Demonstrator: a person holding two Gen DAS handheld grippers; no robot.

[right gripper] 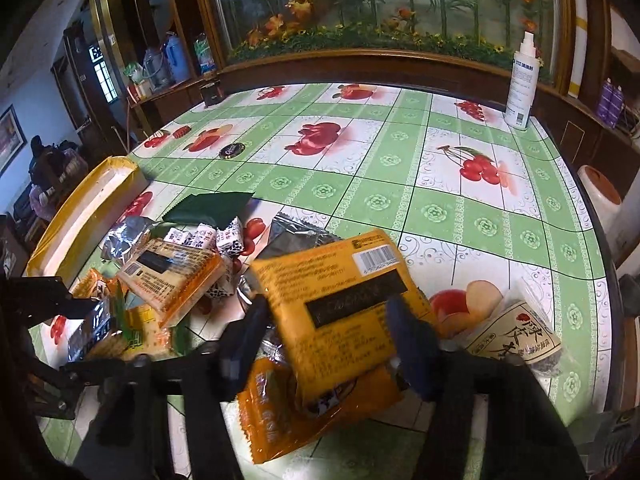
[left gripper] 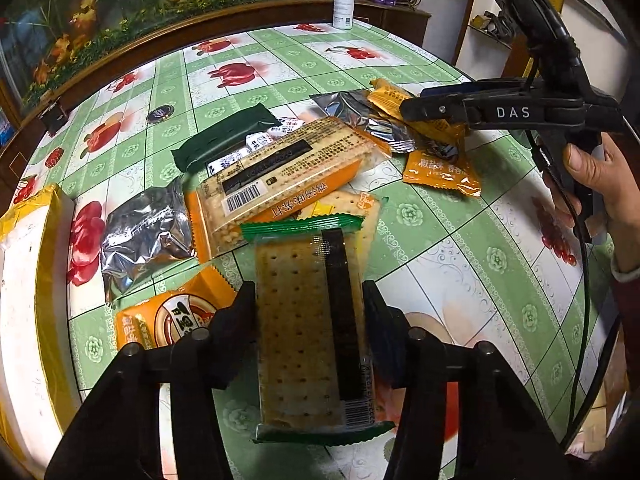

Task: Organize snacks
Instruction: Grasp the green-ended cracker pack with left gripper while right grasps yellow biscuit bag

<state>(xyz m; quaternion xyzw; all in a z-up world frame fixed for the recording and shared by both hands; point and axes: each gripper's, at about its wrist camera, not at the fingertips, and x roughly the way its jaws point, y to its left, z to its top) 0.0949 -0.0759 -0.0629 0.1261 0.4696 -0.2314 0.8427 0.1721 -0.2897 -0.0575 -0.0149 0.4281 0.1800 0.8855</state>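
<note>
Gripping cracker pack (left gripper: 308,332) and orange packet (right gripper: 340,300), box (left gripper: 24,280) alongside.

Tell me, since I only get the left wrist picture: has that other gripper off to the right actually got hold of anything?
Observer: Yes. The right wrist view shows the right gripper pinching an orange packet, barcode side up.
Operator: Is anything lying near it that I can't see?
Observer: A clear bag with Chinese lettering lies on the table, just right of that gripper.
</note>
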